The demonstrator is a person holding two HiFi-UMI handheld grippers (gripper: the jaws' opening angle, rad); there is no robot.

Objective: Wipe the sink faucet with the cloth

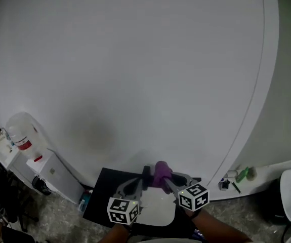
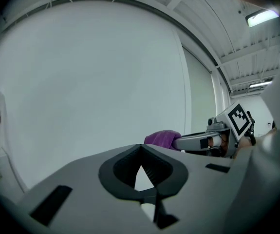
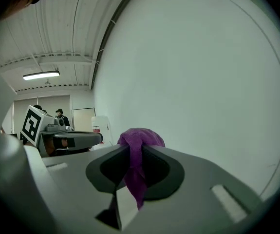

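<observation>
- In front of the white wall (image 1: 135,59), low in the head view, the right gripper (image 1: 164,178) is clamped on the purple cloth (image 1: 160,171).
- In the right gripper view, the cloth (image 3: 139,139) bulges out past the jaw tips toward the wall. A strip of it hangs back down between the two jaws.
- The left gripper (image 1: 145,175) also points at the wall, close beside the right one. Whether its tip touches the cloth cannot be told.
- The left gripper view shows its jaws (image 2: 140,149) brought together tip to tip with nothing between them. The cloth (image 2: 163,137) sits off to one side against the wall.
- A black mat (image 1: 105,186) lies on the floor at the foot of the wall, beneath both grippers.
- A water cooler (image 1: 26,151) stands against the wall, at the left of the head view.
- A small green bottle (image 1: 242,174) rests at the foot of the wall, at the right of the head view.
</observation>
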